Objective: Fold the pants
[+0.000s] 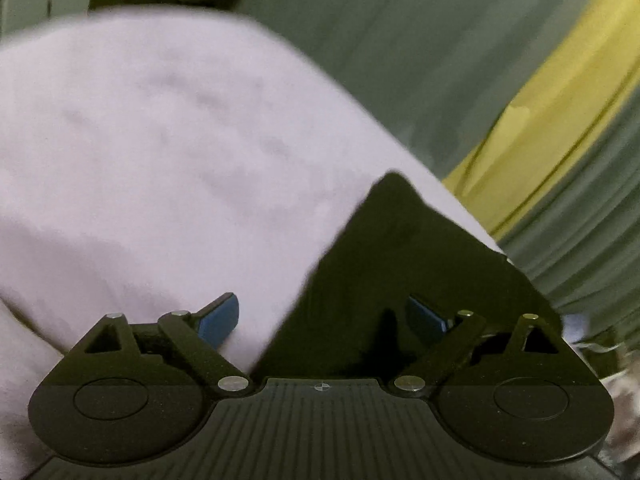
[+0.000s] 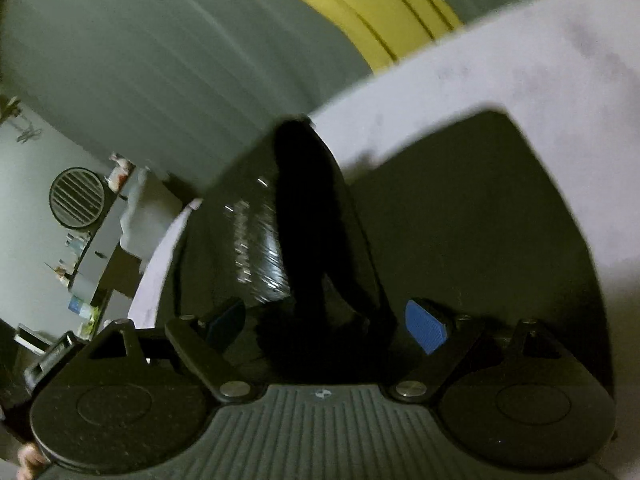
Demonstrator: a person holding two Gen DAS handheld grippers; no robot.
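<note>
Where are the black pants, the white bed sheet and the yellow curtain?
black pants [image 2: 460, 220], right wrist view, on the flat dark cloth.
white bed sheet [image 1: 140, 140], left wrist view, on its bare middle.
yellow curtain [image 1: 560, 120], left wrist view, on its middle fold.

Both views were smeared by motion blur. In the left wrist view the black pants [image 1: 384, 264] ran behind the left gripper [image 1: 322, 318], so their near edge was hidden. In the right wrist view the shelf clutter [image 2: 76, 256] at far left was too small to identify, and the pale bed sheet [image 2: 520, 64] was cut off at the right edge.
</note>
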